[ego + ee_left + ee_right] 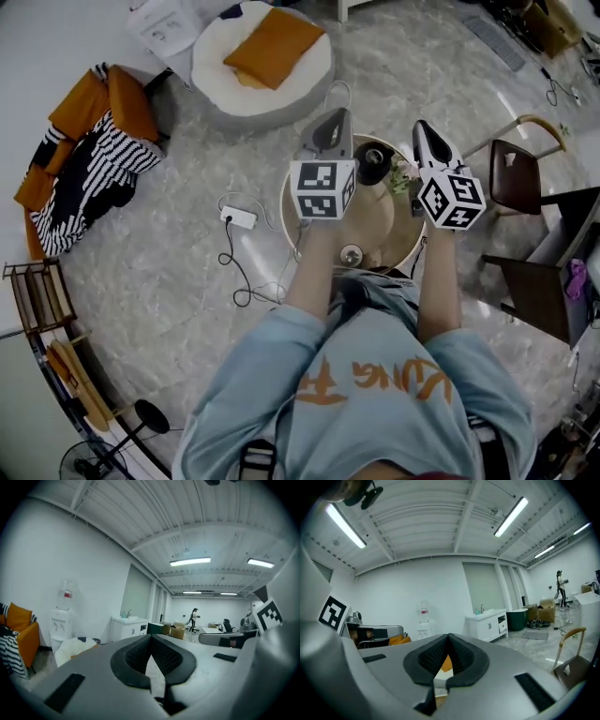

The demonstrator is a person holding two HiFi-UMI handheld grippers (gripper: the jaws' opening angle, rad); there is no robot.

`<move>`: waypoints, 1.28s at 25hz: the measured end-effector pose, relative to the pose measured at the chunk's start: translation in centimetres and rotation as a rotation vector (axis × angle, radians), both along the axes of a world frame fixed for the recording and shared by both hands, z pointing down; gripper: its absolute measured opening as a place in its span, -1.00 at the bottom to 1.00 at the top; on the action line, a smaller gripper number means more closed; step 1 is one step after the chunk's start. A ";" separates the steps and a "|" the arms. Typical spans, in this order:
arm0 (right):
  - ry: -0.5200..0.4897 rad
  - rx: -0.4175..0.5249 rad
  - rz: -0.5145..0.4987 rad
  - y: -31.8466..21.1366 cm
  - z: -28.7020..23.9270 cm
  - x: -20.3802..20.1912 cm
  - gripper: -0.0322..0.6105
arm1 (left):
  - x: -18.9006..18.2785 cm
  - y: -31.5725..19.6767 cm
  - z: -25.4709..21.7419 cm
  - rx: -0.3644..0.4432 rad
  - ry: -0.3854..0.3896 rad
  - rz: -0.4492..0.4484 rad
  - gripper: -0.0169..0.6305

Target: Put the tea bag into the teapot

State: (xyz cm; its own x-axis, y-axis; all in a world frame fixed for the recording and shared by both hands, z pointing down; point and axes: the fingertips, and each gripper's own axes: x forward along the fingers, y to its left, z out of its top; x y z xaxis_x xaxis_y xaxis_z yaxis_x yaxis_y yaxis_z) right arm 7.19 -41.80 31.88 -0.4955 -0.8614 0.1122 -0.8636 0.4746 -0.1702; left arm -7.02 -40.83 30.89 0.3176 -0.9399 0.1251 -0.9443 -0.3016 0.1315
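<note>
— What's hidden from you right now?
— The tea bag. No view shows it. Your grippers and forearms cover much of the round table, and both gripper views look level across the room, above the tabletop. A dark round vessel at the table's far side looks like the teapot. You see only part of it, between the two gripper heads, and its inside can't be read.

— And your grippers?
— Your left gripper has its pads pressed together at the tips with nothing between them. Your right gripper is the same, pads meeting at the tip and holding nothing. Both hang above the table, the left over its left part and the right over its right edge.

— What else sits on the table?
— A small sprig of greenery stands just beside the vessel, half behind your right gripper. A small round cup-like thing sits near the edge closest to you, and what it holds is too small to tell.

— And around the table?
— A white power strip with a dark cable lies on the marble floor, left of the table. Farther off are a white beanbag bearing an orange cushion, and an orange sofa with a striped throw. A brown chair stands to your right.
</note>
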 end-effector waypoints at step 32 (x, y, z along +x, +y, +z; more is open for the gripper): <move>0.090 0.188 -0.028 -0.3 -7.4 1.2 -0.86 | 2.8 -0.9 -6.0 0.128 -0.092 0.018 -0.87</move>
State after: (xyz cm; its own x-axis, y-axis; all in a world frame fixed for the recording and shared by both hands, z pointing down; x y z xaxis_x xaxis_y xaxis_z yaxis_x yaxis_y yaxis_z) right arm 8.37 -42.14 24.49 -0.5145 -0.8575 -0.0041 -0.8575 0.5145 0.0009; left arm -4.18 -41.73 24.84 0.3273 -0.9443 0.0338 -0.9449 -0.3274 0.0043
